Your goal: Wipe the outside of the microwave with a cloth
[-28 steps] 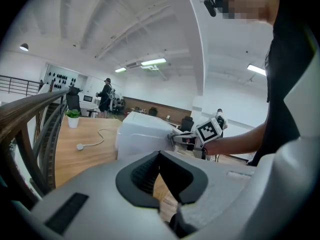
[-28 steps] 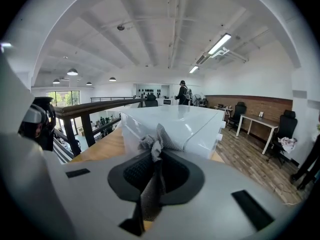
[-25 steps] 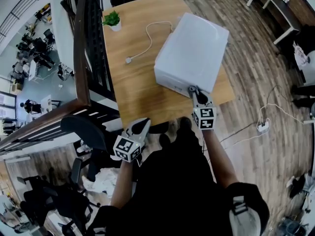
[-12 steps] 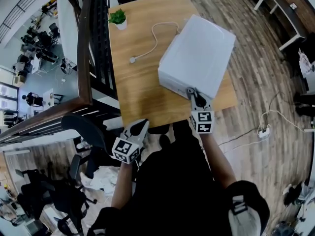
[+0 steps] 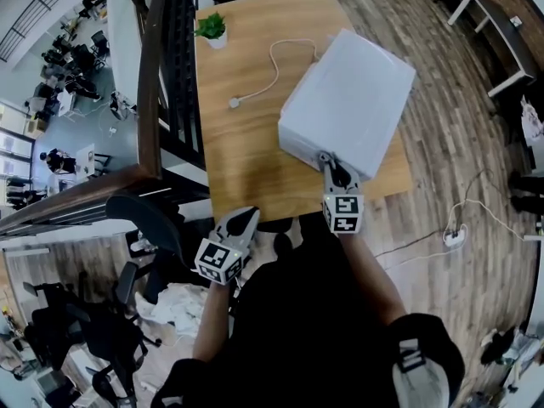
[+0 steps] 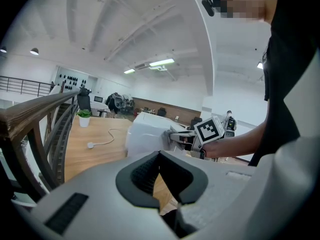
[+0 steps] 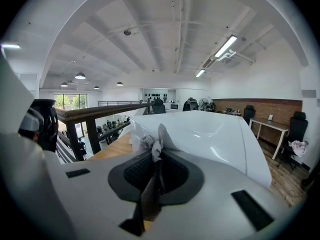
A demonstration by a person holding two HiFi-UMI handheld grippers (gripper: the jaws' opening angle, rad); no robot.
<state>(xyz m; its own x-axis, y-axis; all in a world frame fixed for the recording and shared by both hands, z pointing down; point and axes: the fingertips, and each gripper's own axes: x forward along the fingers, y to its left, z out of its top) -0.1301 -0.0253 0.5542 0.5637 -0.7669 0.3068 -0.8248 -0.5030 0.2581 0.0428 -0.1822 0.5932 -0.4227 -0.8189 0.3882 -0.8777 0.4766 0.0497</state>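
A white microwave (image 5: 353,100) stands on the right half of a wooden table (image 5: 242,155), its cord (image 5: 268,75) trailing left. My right gripper (image 5: 326,166) is shut on a grey cloth (image 7: 152,144) and presses it against the microwave's near front face (image 7: 200,134). In the left gripper view the same microwave (image 6: 147,134) and the right gripper (image 6: 176,135) show ahead. The left gripper (image 5: 247,218) hangs below the table's near edge, jaws closed with nothing between them (image 6: 161,184).
A small potted plant (image 5: 211,27) stands at the table's far left corner. A dark railing (image 5: 149,100) runs along the table's left side. A black office chair (image 5: 149,228) sits near my left gripper. A power strip (image 5: 452,238) lies on the wooden floor at right.
The right gripper with the cloth has slid slightly leftward along the microwave's front face. My left gripper has stayed put.
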